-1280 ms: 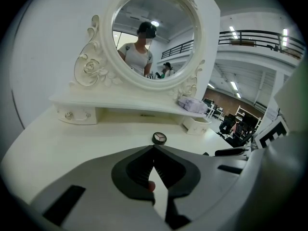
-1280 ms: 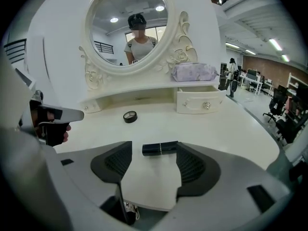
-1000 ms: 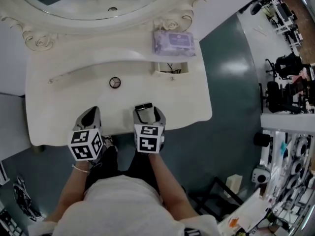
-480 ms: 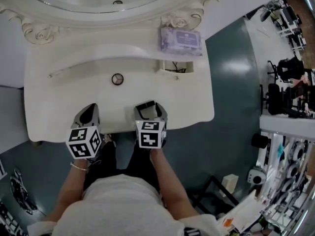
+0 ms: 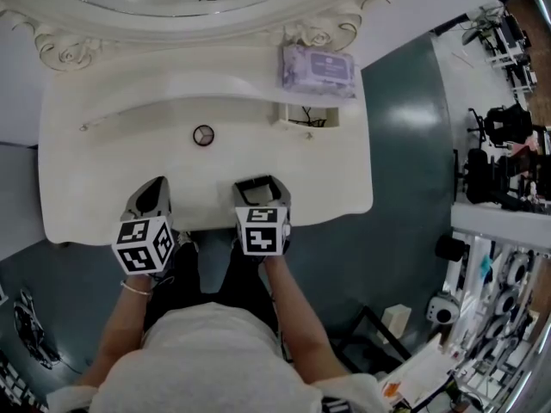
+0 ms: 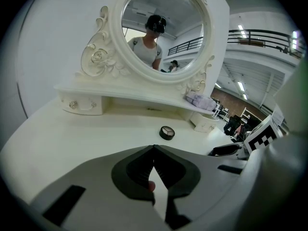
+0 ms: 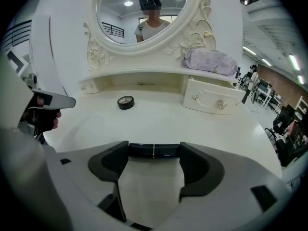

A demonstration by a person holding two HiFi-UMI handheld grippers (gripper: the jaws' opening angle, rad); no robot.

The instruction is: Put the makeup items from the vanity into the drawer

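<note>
A dark flat makeup case point(image 7: 154, 150) spans the jaws of my right gripper point(image 7: 154, 153), which is shut on it. In the head view that right gripper point(image 5: 261, 184) hovers near the vanity's front edge. My left gripper point(image 5: 151, 191) sits to its left, and its jaws meet with nothing between them point(image 6: 154, 152). A small round black compact point(image 5: 203, 135) point(image 6: 167, 133) point(image 7: 126, 102) lies on the white vanity top point(image 5: 103, 170), ahead of both grippers. The small right-hand drawer point(image 5: 307, 117) point(image 7: 214, 99) is pulled out.
A purple wipes pack point(image 5: 318, 65) point(image 7: 211, 60) lies on the upper shelf above the drawer. A matching shut drawer point(image 6: 82, 105) is on the left. The oval mirror point(image 6: 161, 28) stands behind. The vanity's front edge is right under the grippers.
Both grippers hold about the same places near the front edge. The head view has shifted slightly. The right gripper still holds the dark case.
</note>
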